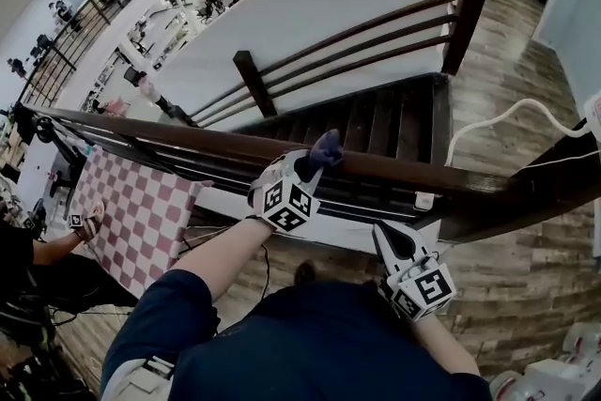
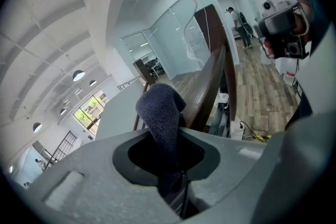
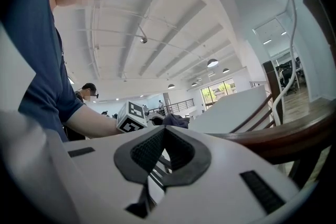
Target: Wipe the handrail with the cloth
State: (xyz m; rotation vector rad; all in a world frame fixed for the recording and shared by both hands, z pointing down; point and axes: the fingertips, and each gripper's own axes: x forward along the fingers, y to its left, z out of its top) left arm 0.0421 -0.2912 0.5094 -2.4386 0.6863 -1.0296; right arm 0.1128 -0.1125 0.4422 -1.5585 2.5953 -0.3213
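From the head view, the left claw [image 1: 313, 162] is up against the long dark brown wooden handrail [image 1: 188, 138], pinching a small dark blue towelling cloth [image 1: 327, 146] that bunches out past its tips and lies on the top of the rail. The cube behind its jaws carries black-and-white square marker patterns, the only print I can make out. The right claw [image 1: 388, 242] hangs lower and nearer the person, just short of the rail and apart from it, tips pressed together on nothing, with its own marker cube behind. Off beyond the left claw's outer side hangs a pink-and-white checked sheet [image 1: 141, 211], and a white cable [image 1: 488, 122] loops over the plank floor beyond the right claw. In the left gripper view, the jaws are clamped on the cloth [image 2: 160, 107], which rises in a rounded wad straight ahead of the left claw [image 2: 168, 132]; the handrail [image 2: 210, 81] runs away just beside it, to the wad's right. In the right gripper view, the right claw [image 3: 164, 131] shows its ribbed black pads [image 3: 147, 152] meeting at the tip with nothing held. Ahead of it the left claw's marker cube [image 3: 131, 117] and the cloth [image 3: 176, 120] sit together, and the handrail [image 3: 273, 139] sweeps across to the right of the tips.
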